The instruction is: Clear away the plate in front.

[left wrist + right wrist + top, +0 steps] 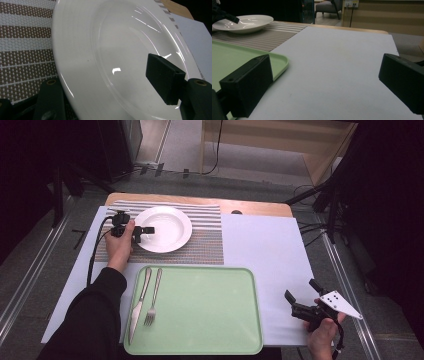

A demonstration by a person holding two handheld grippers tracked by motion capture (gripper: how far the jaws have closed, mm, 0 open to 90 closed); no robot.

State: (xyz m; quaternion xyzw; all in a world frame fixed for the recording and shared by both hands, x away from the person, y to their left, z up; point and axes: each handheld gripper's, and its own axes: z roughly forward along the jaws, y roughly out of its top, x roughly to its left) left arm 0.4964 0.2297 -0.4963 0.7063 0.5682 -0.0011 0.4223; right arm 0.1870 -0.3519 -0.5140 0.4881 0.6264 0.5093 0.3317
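A white plate (167, 227) (100, 37) rests on a striped placemat (205, 242) (25, 50) at the back left. My left gripper (143, 232) (105, 82) is at the plate's left rim. Its jaws stand apart and straddle the rim: one pad (163, 77) hovers over the plate's inside, while the other is hidden under the rim. My right gripper (301, 290) (324, 82) is open and holds nothing, low over the white table cover (265, 250) at the front right. Far off in the right gripper view the plate (244, 22) shows with the left gripper (224, 15) at it.
A green tray (210, 310) (232, 60) lies at the front centre, with a knife (139, 302) and a fork (152, 297) side by side at its left end. The wooden table edge (260, 208) runs along the back. Cables trail off the left side.
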